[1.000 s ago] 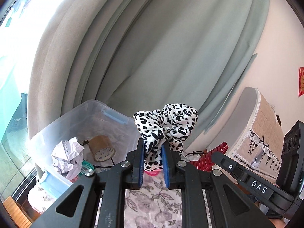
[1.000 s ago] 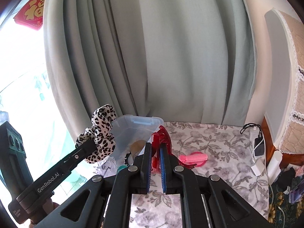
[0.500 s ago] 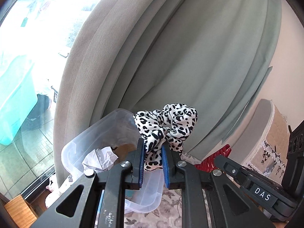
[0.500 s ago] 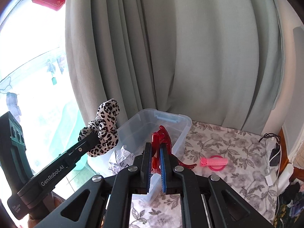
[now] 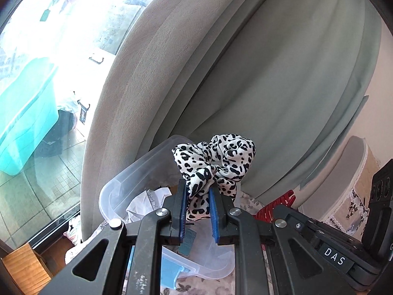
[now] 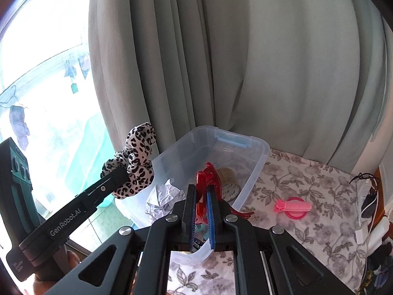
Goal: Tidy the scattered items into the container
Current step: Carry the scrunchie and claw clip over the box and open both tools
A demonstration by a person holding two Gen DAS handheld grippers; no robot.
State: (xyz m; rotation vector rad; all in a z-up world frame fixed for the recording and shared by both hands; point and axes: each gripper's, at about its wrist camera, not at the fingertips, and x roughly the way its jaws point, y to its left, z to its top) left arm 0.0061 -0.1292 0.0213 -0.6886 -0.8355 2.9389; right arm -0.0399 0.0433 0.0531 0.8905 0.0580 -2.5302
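Left gripper (image 5: 197, 209) pinches a leopard-print scrunchie (image 5: 216, 162) — jaws pressed on a gathered fold, the rest puffing out above the fingertips. Soft, light, springy cloth; it likely squashes under any grip and should drop without bouncing far. Best taken by a bunched fold, as here.

Right gripper (image 6: 201, 209) is clamped on a red hair claw (image 6: 207, 177) — hard, stiff plastic, likely slick, with teeth that could snag; gripped across its flat body.

Both are over the clear plastic bin (image 6: 260, 157), which sits at 12 o'clock from the right gripper. Inside: crumpled paper (image 6: 162, 196) and a tape roll (image 6: 228, 182). At 3 o'clock, on the flowered cloth (image 6: 307, 179), a pink hair roller (image 6: 293, 206) is still out — light, easily crushed.
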